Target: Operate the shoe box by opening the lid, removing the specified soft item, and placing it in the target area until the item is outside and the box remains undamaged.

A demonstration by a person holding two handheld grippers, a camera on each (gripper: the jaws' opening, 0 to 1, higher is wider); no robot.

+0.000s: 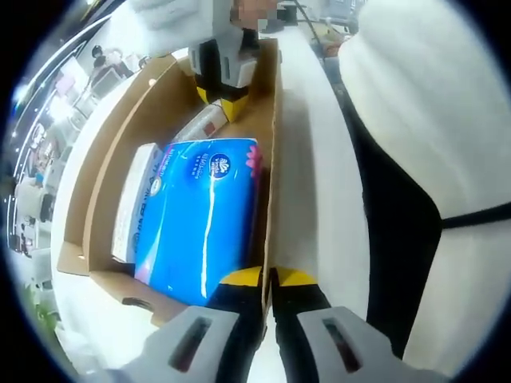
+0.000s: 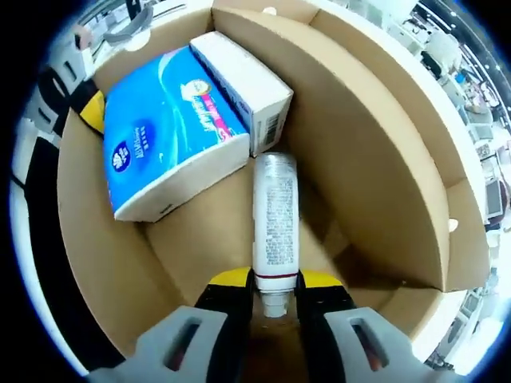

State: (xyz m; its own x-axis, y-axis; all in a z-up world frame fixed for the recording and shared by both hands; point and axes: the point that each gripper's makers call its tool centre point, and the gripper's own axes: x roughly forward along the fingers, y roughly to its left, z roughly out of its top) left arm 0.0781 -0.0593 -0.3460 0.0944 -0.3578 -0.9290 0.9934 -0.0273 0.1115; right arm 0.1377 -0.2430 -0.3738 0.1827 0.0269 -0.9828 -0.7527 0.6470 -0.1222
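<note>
Cardboard box [image 1: 104, 207] sits open, and the left gripper [image 1: 267, 279] pinches its side wall, fingers narrow, surely steadying it. Blue tissue pack [image 2: 164, 136] lies inside beside a white carton [image 2: 243, 84]; the right gripper [image 2: 275, 287] clamps a white tube [image 2: 274, 215].

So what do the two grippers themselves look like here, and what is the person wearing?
Both the left gripper and the right gripper have light grey jaw bodies with dark slots, black fingers and yellow tips. In the left gripper view the person wears a white garment over black, with a thin black cord across it.
</note>
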